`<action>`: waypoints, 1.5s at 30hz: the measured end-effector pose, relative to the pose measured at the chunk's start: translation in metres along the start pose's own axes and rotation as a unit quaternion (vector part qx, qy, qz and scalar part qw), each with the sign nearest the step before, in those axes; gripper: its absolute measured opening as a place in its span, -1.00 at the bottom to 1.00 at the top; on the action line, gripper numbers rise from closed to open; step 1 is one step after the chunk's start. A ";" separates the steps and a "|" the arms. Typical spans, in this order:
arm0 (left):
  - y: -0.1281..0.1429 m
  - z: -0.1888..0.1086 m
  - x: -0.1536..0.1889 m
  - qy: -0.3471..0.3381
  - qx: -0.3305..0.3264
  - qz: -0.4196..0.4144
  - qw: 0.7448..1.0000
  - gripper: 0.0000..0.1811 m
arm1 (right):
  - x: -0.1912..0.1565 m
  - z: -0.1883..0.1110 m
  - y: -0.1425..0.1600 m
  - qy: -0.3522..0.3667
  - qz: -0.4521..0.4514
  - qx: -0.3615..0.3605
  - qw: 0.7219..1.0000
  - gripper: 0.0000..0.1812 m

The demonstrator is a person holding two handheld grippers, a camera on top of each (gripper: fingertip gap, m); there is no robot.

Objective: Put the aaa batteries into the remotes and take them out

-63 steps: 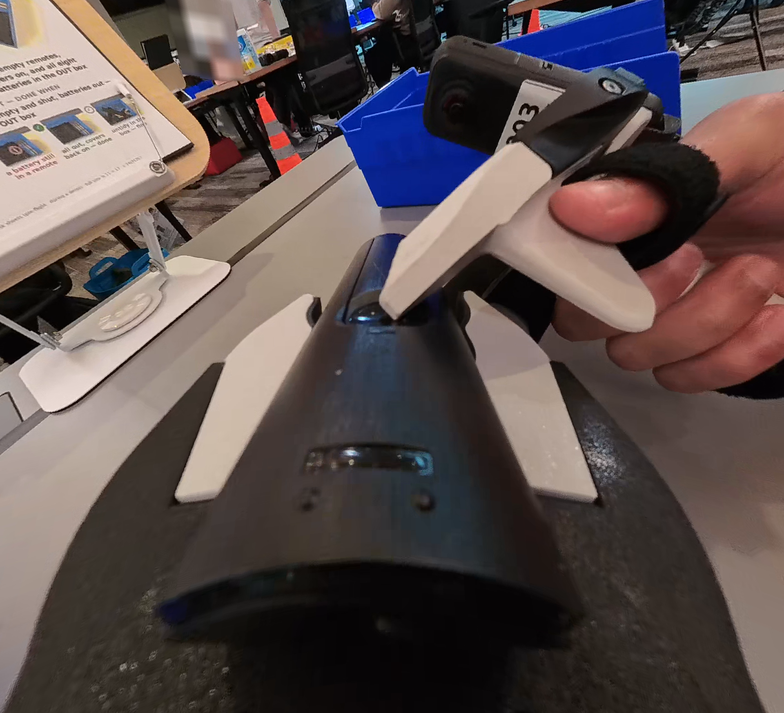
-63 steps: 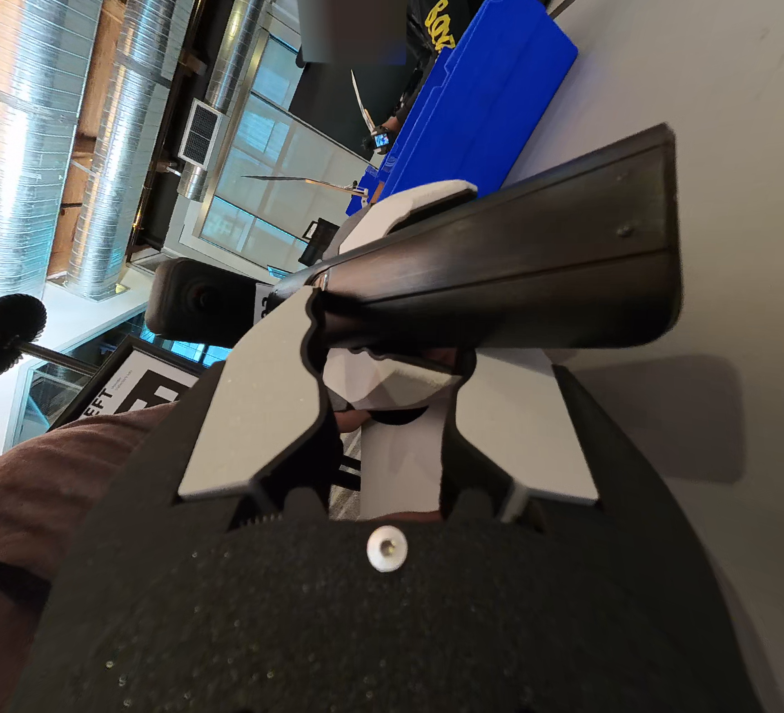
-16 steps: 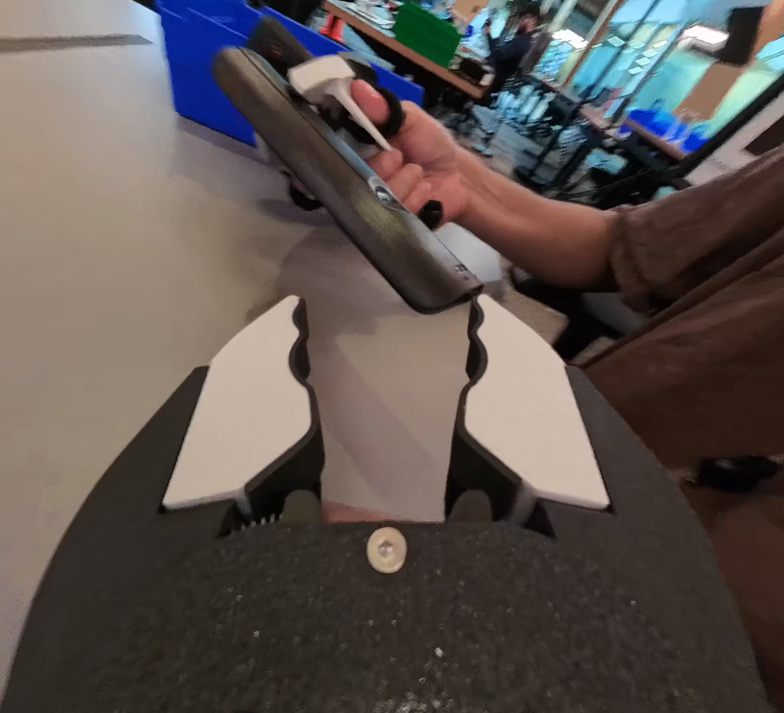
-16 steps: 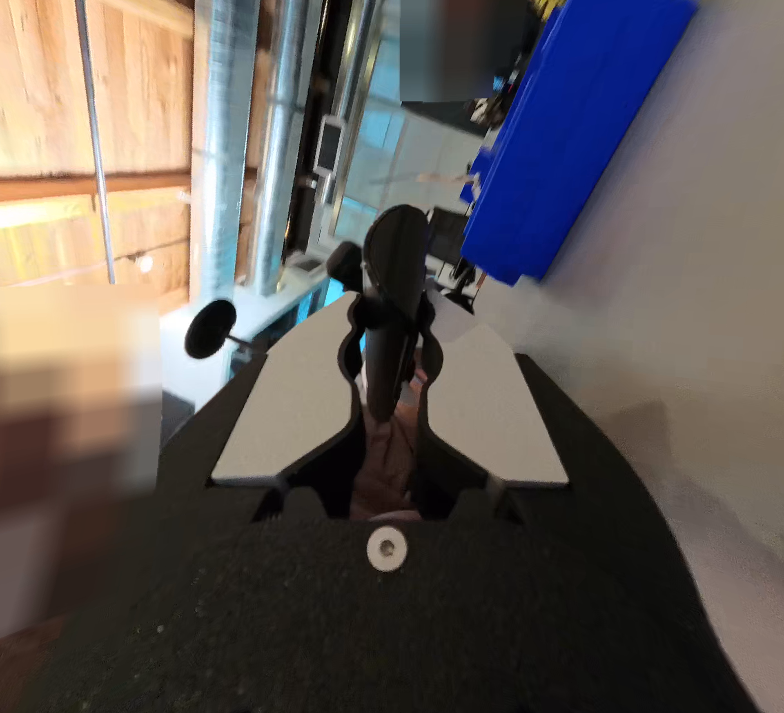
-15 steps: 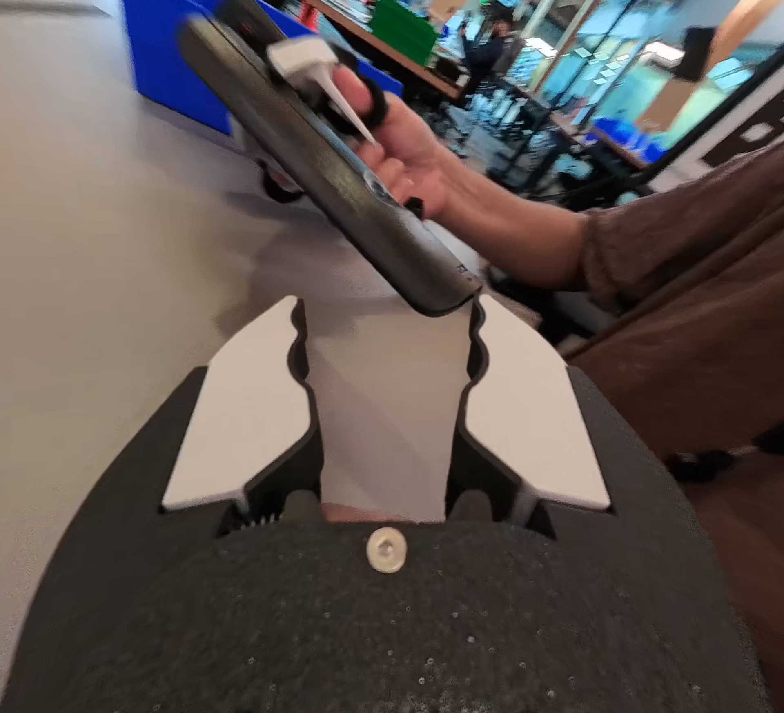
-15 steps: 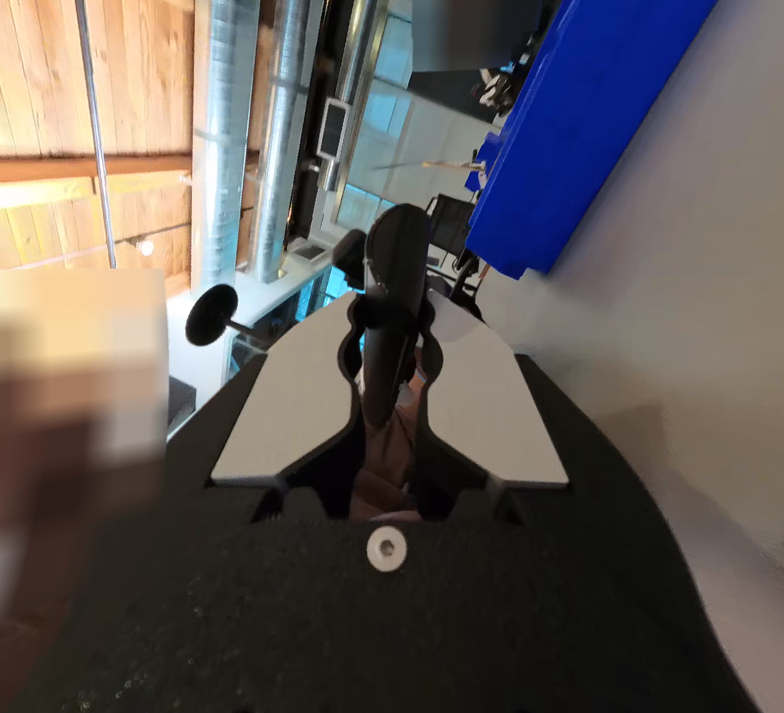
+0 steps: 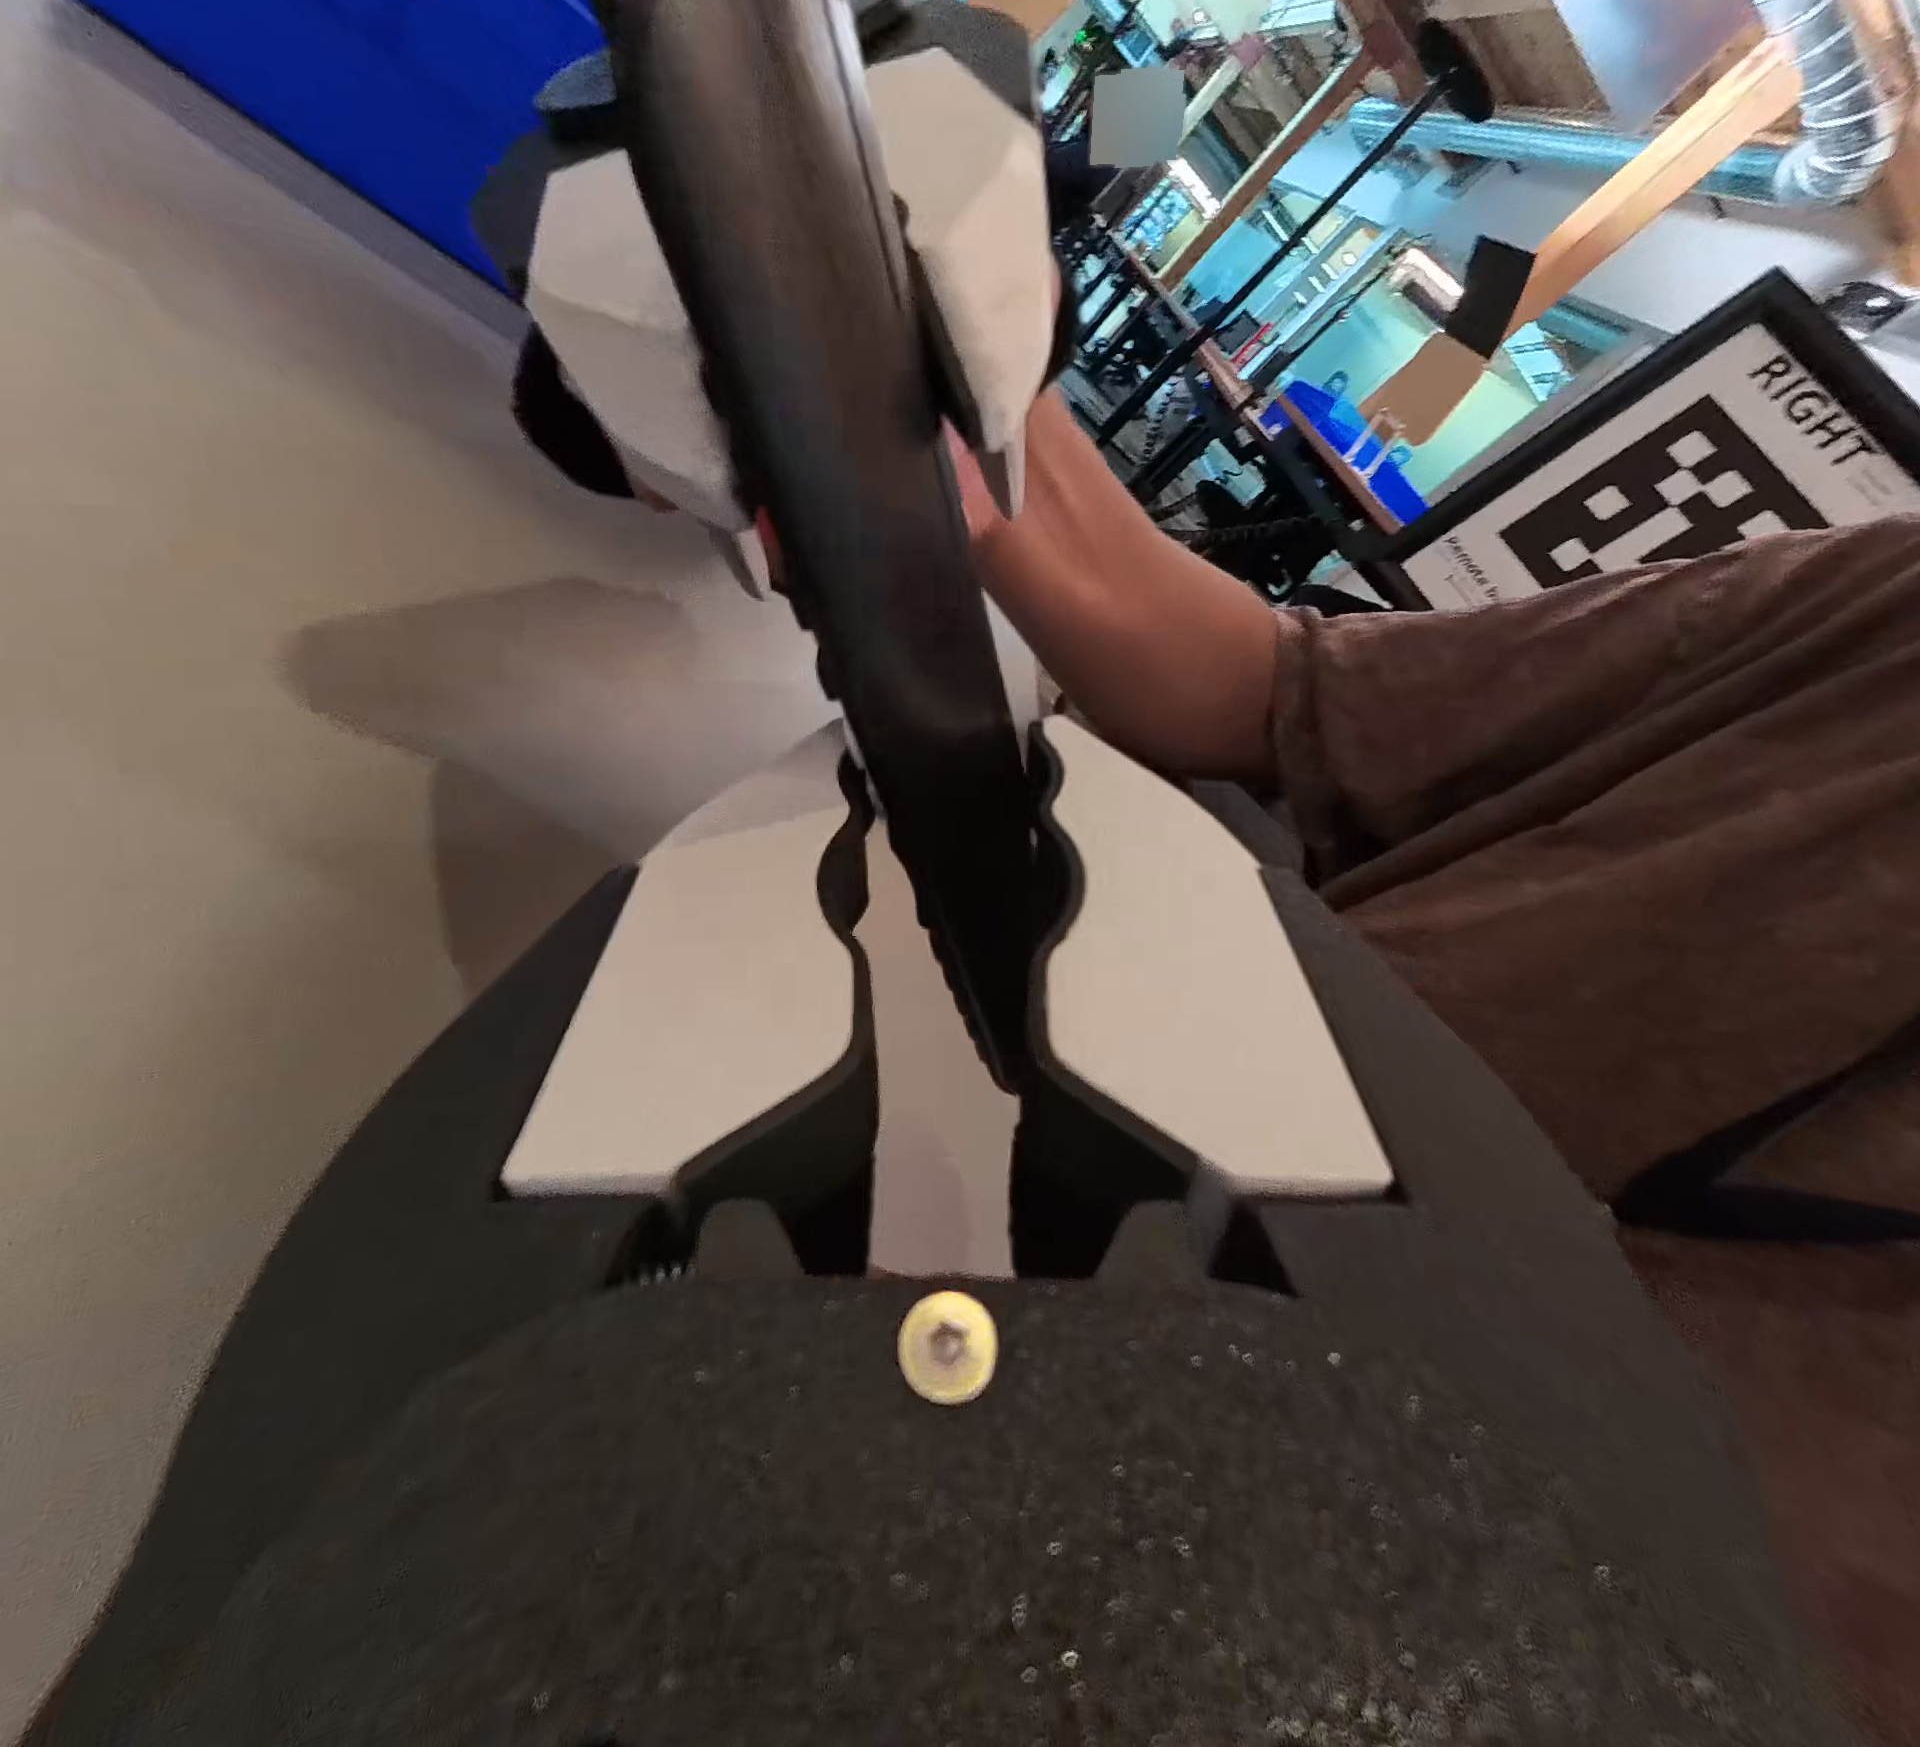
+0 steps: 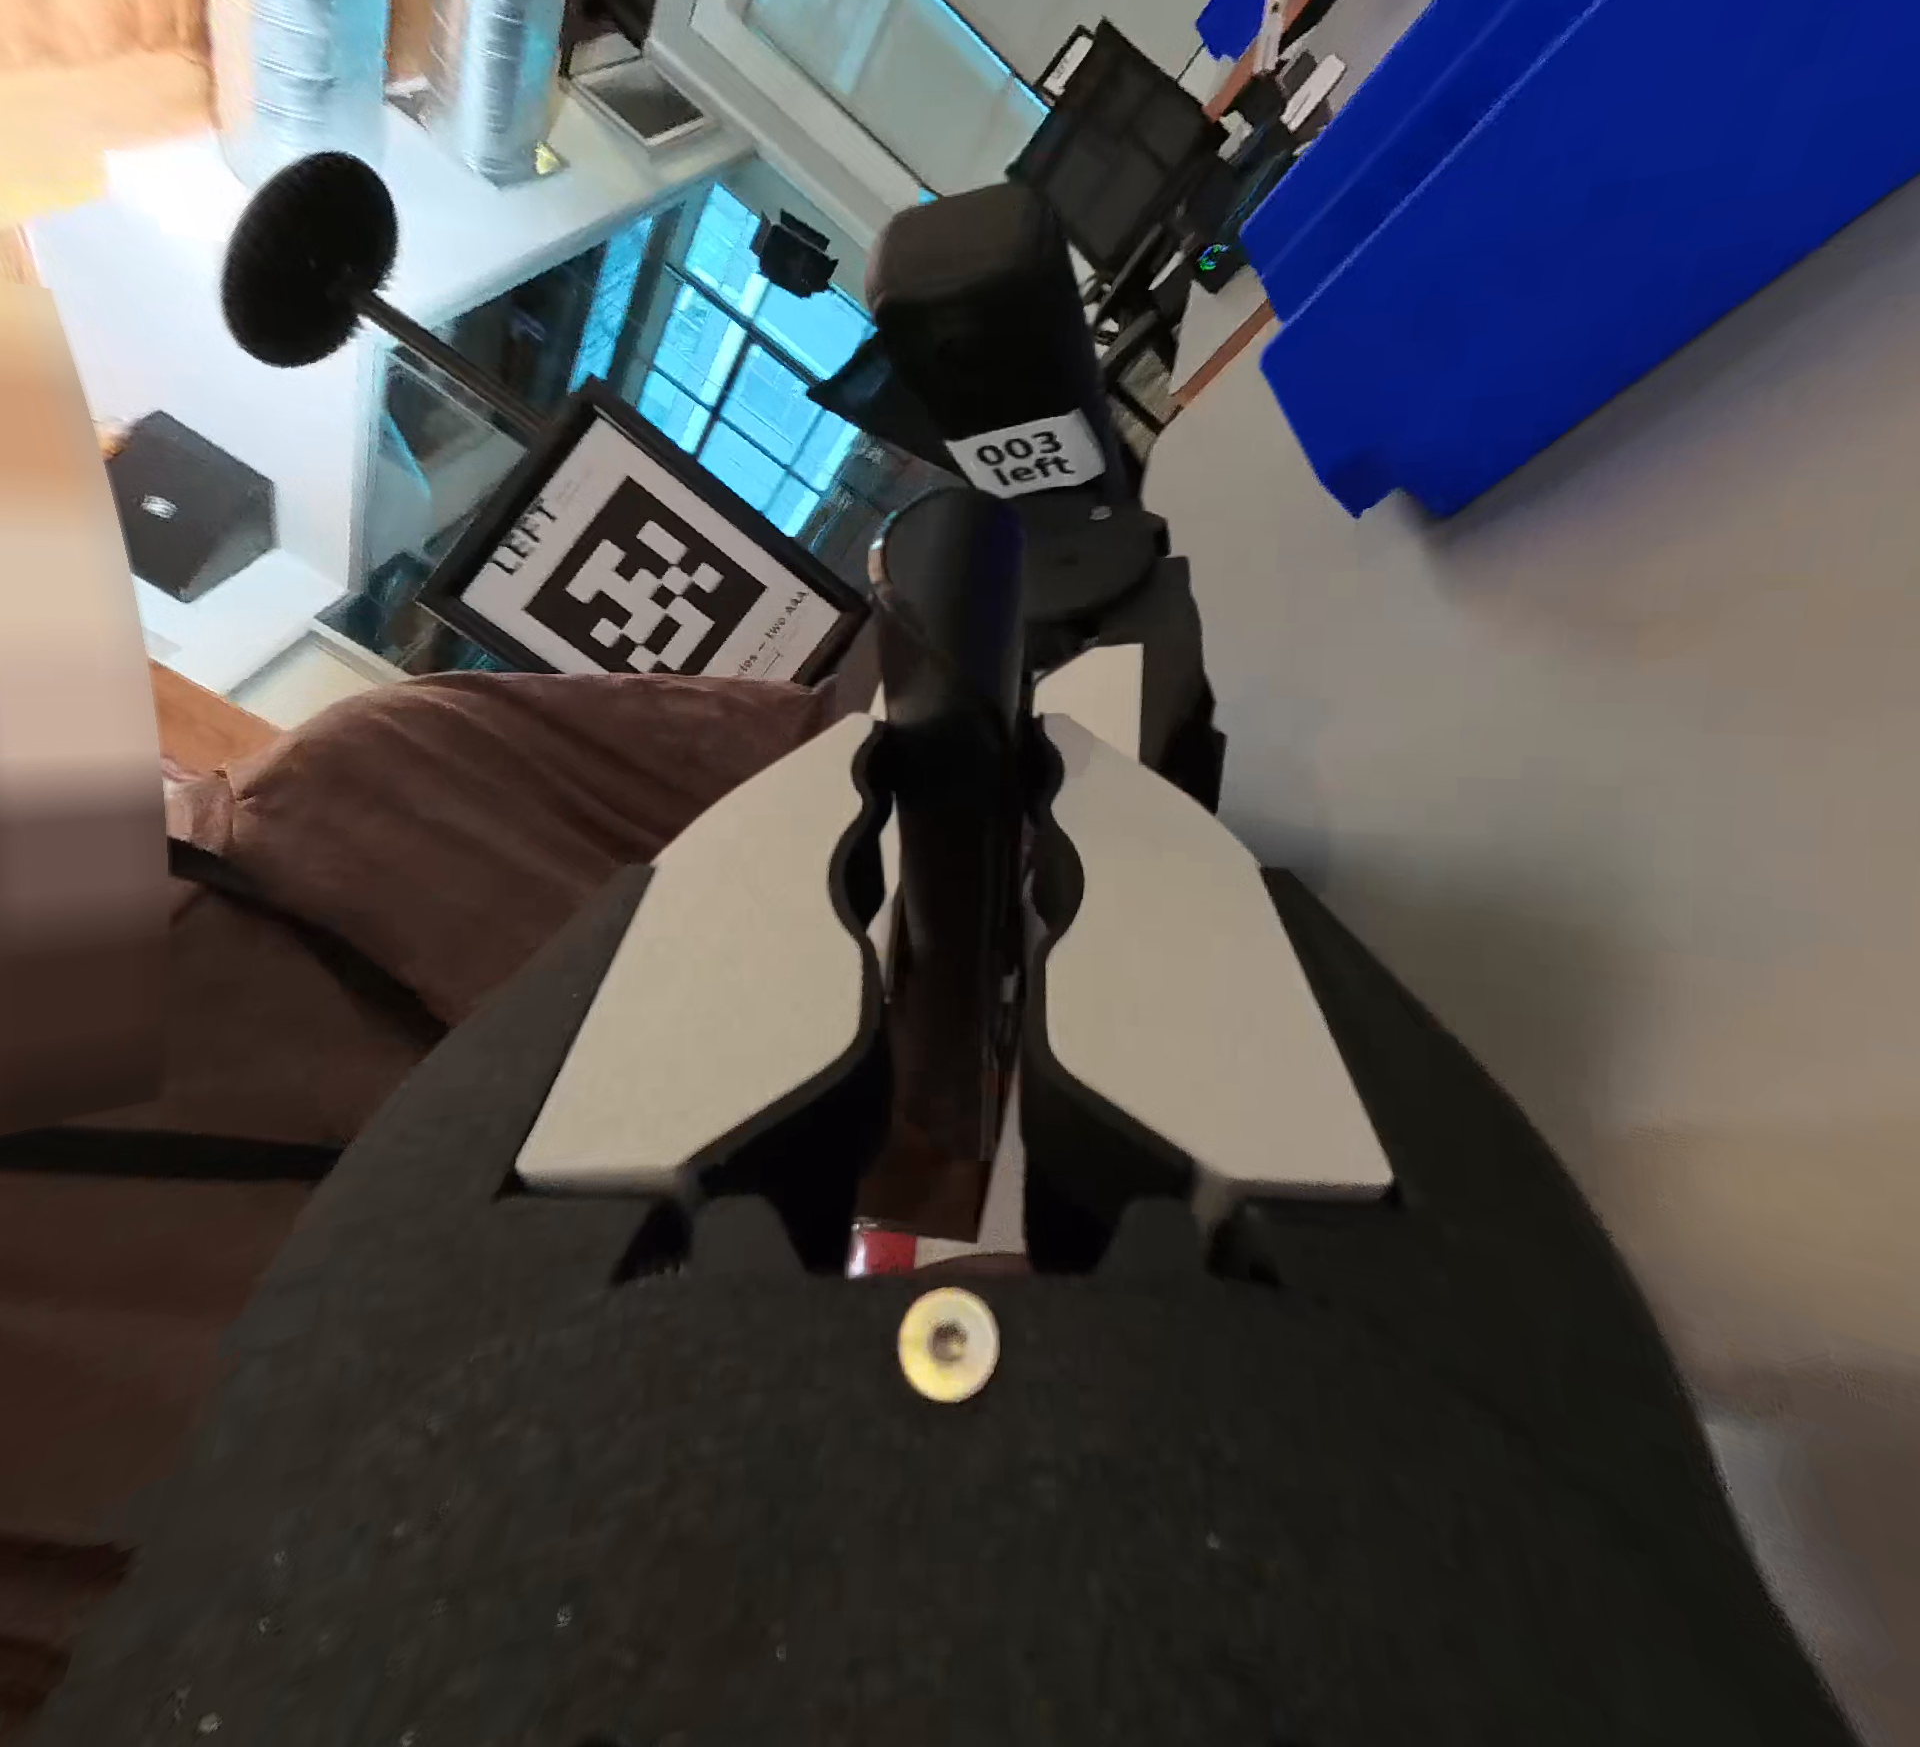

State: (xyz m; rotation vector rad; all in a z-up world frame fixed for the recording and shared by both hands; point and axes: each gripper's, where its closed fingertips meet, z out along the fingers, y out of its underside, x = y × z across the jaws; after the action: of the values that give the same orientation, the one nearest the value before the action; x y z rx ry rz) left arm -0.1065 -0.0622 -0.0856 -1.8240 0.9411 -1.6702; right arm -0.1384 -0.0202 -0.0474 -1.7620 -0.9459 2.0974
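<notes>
A long black remote [image 7: 790, 243] is held in the air above the grey table [image 7: 208, 762]. My right gripper [image 7: 873, 523] is shut on its far half, white fingers on both sides. My left gripper [image 7: 943, 752] has closed around the remote's near end; the tips touch it and a slit of table shows deeper in on the left. In the right wrist view the right gripper [image 8: 961, 731] is shut on the remote [image 8: 951, 866], which points at the left gripper's camera [image 8: 977, 315]. No batteries are in view.
Blue bins [image 7: 312, 35] stand at the back of the table and also show in the right wrist view [image 8: 1610, 191]. A framed black-and-white marker sign [image 7: 1662, 492] stands off the table edge. The person's brown sleeve [image 7: 1558, 814] is at the right. About 6 centimeters separates my left fingertips from my right.
Earlier the left gripper held the remote; then the right gripper took it and the left stood open. Now the left jaws have narrowed around the remote's near end. Both views have swung round.
</notes>
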 end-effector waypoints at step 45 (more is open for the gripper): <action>-0.050 0.004 -0.016 0.135 -0.009 0.211 0.968 -0.31 | 0.024 -0.024 0.049 0.193 -0.195 -0.098 0.957 -0.43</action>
State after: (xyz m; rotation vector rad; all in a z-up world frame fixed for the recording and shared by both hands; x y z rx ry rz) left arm -0.0943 -0.0182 -0.0595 -1.3001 1.3532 -1.6548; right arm -0.1110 -0.0366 -0.0976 -1.8011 -1.2859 1.3972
